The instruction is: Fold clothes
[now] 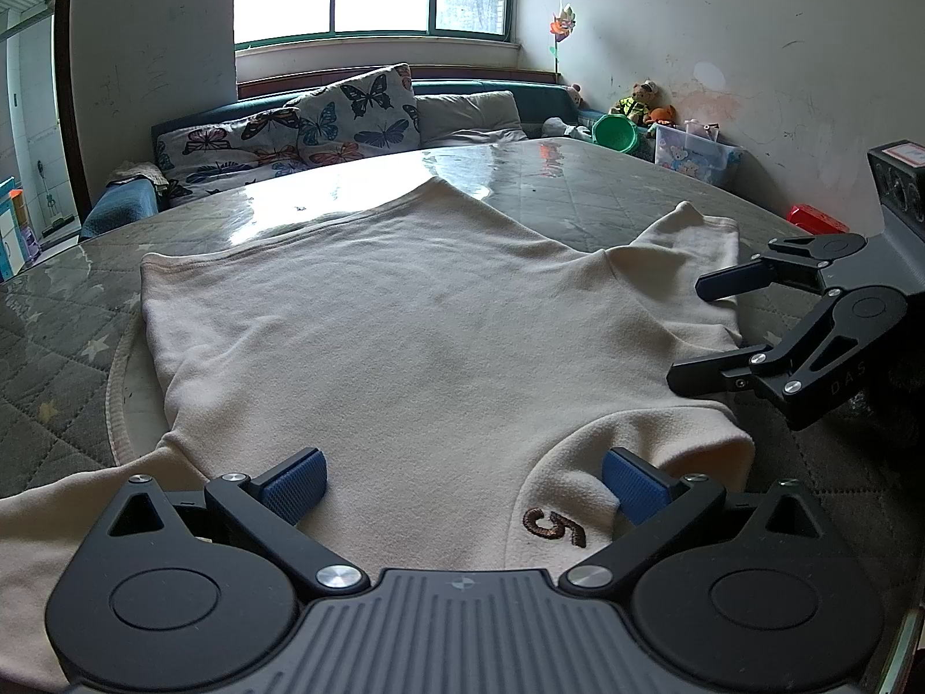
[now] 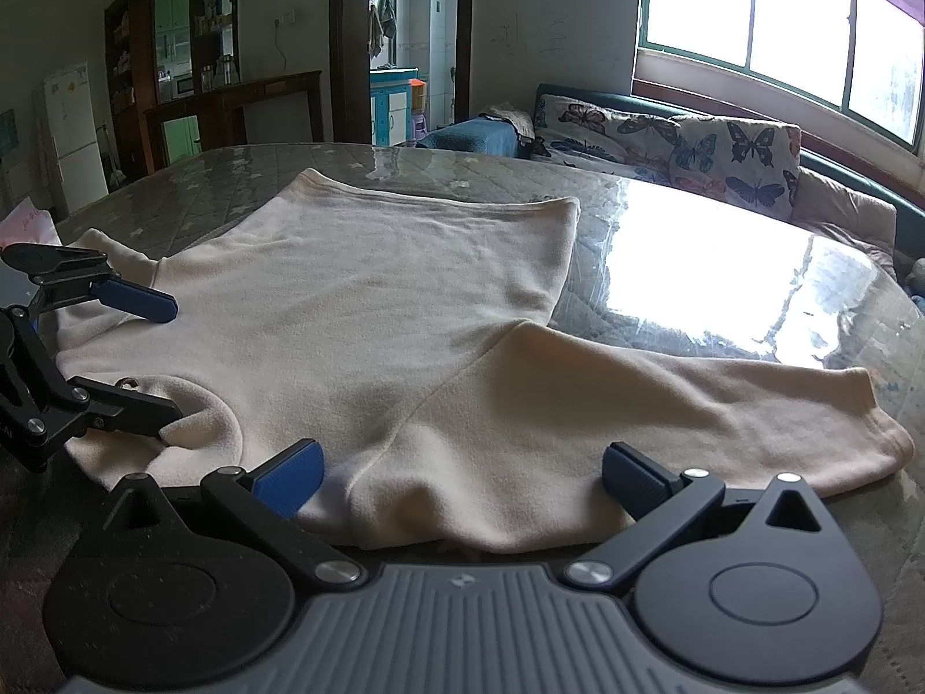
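A cream sweater is spread flat across the glass-topped table, filling the middle of both frames. The left gripper is held wide apart low over the collar at the bottom centre. The right gripper is likewise spread wide, empty, at the shoulder.

One sweater, two claws, two butterfly cushions.
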The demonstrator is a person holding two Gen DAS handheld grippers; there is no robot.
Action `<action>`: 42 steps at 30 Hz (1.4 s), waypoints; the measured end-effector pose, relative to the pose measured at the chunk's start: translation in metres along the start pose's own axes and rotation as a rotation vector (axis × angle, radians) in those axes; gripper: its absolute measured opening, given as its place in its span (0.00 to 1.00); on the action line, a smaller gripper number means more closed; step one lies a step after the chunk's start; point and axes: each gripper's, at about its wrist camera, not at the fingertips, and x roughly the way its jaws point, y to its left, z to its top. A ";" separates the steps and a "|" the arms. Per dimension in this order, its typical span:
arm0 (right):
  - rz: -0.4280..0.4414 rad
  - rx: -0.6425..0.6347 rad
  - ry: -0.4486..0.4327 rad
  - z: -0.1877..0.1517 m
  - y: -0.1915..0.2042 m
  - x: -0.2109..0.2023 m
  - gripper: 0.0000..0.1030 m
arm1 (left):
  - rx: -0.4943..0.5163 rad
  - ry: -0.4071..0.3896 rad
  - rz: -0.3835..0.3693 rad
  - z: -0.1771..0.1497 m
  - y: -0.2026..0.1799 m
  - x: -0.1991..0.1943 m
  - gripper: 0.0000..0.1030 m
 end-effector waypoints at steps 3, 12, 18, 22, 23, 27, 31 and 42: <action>-0.012 -0.006 0.000 0.000 0.003 -0.002 1.00 | 0.009 0.001 0.002 0.001 -0.001 0.000 1.00; -0.028 -0.042 0.030 -0.001 0.006 -0.014 1.00 | 0.042 -0.004 0.050 0.017 -0.007 -0.005 1.00; -0.037 -0.046 0.029 -0.005 0.007 -0.025 1.00 | 0.021 -0.024 0.021 0.030 -0.012 -0.008 1.00; -0.067 -0.006 0.015 -0.006 -0.002 -0.033 1.00 | 0.027 -0.024 -0.005 0.033 -0.019 -0.005 1.00; -0.080 0.007 0.011 -0.006 -0.006 -0.036 1.00 | 0.031 -0.026 -0.011 0.033 -0.021 -0.005 1.00; -0.148 0.093 0.000 -0.006 -0.030 -0.043 1.00 | 0.038 -0.027 -0.028 0.034 -0.026 -0.004 1.00; -0.237 0.218 -0.021 -0.006 -0.066 -0.049 0.93 | 0.027 -0.023 -0.037 0.035 -0.026 -0.003 1.00; -0.373 0.540 -0.012 -0.009 -0.156 -0.036 0.63 | 0.046 -0.017 -0.062 0.035 -0.037 -0.002 1.00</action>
